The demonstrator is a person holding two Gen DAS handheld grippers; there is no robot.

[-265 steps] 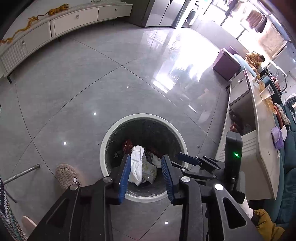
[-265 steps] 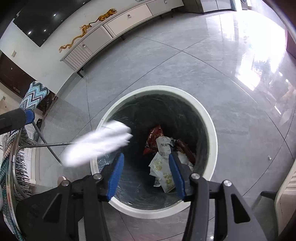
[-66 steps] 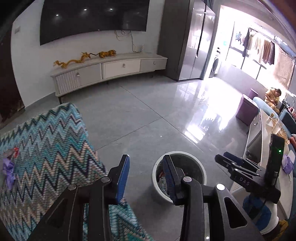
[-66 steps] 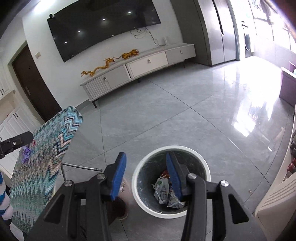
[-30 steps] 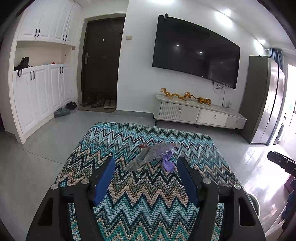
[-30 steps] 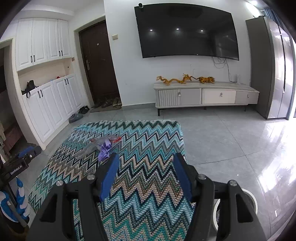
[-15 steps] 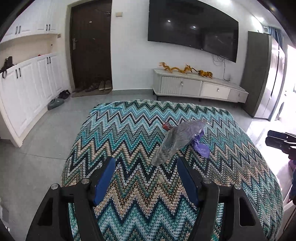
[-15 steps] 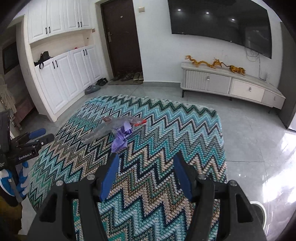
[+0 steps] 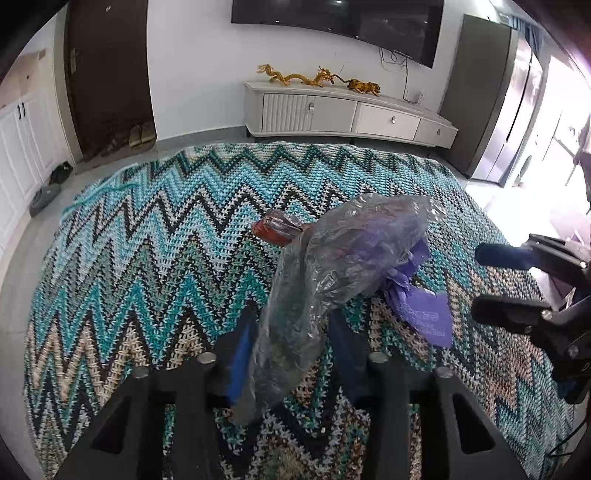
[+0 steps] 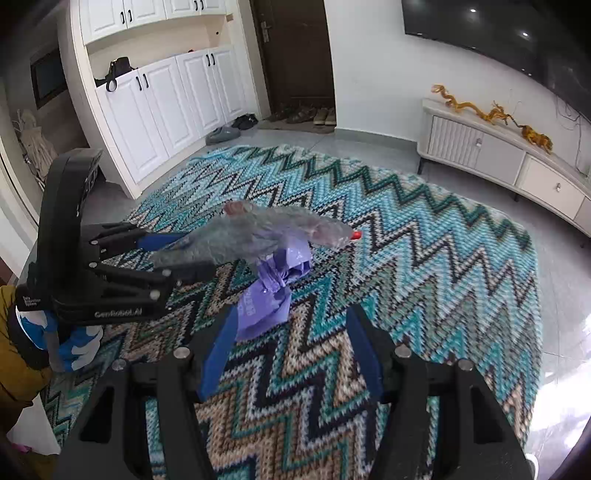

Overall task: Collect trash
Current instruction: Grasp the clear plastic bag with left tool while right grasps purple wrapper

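Both jaws open: clear plastic bag between left's, purple wrapper before right's.

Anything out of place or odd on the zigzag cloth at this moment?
Only the trash: a crumpled clear plastic bag, a purple wrapper beside it and a red scrap behind lie on the zigzag cloth. The left gripper straddles the bag's near end, jaws not closed.

You face white wall with dark wall-mounted television, low white media cabinet, dark brown door, white tall cupboards, glossy grey tiled floor.
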